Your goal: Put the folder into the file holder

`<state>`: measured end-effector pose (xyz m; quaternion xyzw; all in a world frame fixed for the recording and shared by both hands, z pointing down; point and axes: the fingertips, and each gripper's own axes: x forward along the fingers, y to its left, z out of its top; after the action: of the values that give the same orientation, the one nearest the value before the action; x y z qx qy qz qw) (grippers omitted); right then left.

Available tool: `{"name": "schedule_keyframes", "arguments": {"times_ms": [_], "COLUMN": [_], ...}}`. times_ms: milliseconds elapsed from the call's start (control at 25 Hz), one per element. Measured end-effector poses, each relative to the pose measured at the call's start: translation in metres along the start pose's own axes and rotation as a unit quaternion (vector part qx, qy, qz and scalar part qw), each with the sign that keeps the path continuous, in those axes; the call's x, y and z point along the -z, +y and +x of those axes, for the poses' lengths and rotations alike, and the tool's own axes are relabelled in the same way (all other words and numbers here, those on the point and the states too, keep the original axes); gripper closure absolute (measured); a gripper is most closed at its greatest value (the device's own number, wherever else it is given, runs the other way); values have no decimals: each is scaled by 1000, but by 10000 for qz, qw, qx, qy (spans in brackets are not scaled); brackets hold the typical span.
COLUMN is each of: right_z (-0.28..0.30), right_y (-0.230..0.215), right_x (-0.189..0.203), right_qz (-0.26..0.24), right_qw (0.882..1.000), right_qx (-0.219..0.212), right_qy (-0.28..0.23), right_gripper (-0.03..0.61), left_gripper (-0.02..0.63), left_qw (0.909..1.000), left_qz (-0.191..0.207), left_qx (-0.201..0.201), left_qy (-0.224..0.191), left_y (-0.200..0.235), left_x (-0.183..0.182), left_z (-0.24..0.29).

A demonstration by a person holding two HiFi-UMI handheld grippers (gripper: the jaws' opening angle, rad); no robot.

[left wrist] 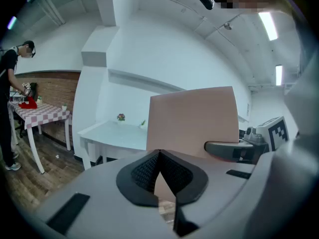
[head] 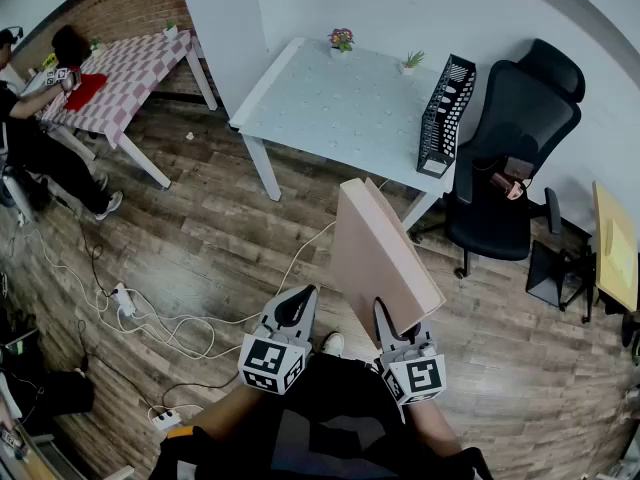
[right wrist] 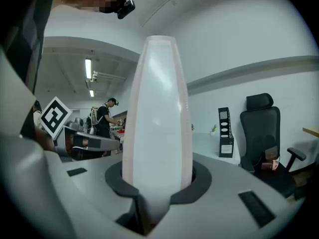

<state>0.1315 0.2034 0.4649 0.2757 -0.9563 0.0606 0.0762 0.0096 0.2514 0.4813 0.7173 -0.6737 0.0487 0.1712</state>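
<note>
**Cables** [head: 180, 328]. Loose on the wood floor, at 9 o'clock of the left gripper. Risk: snagging a foot on the way to the surface and jolting the load.

**Left gripper** [head: 297, 308]. Tips closed together, nothing between them. Just beside the folder's near end at 9 o'clock, apparently not touching it. Risk: no second support for the folder; a late reach likely to knock the cover rather than steady it.

**Folder** [head: 375, 253]. Pale pink, in the air, standing on edge and sticking out ahead toward 12 o'clock. Well apart from the file holder. Risk: long overhang from a single hold, so prone to sagging, swinging or twisting in transit.

**Right gripper** [head: 386, 320]. Clamped tight on the folder's near end. Risk: narrow bite at one end only; slipping loose under a quick turn or a bump.

**Surface** [head: 330, 98]. White, at 12 o'clock of the folder, with two small plants at its far side. Risk: leading corner striking the edge if brought in too low.

**File holder** [head: 445, 118]. Black, perforated, upright near the surface's right-hand edge, at 1 o'clock of the folder. Risk: probably light; a skewed entry likely to catch a wall and push or tip it off the edge.

**Chair** [head: 510, 138]. Black, at 3 o'clock of the file holder, close by. Risk: crowding the right arm on approach.
</note>
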Motion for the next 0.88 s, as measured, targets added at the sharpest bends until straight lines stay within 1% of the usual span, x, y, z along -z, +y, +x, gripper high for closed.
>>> {"name": "schedule_keyframes", "arguments": {"times_ms": [320, 600, 880], "right_z": [2, 2, 1], "right_y": [-4, -8, -13], "right_x": [-6, -15, -17], "right_qz": [2, 150, 263], "right_qw": [9999, 9995, 9991], "right_qx": [-25, -42, 24], "right_qy": [-105, -293, -342], "right_gripper": [463, 456, 453], "left_gripper": [607, 607, 607], "left_qw": [10000, 9999, 9997], "left_qz": [72, 117, 151], "left_qx": [28, 78, 146], "left_qy": [-50, -66, -81], "left_y": [-3, -4, -7], "left_x": [-5, -9, -11], "left_z": [6, 12, 17]}}
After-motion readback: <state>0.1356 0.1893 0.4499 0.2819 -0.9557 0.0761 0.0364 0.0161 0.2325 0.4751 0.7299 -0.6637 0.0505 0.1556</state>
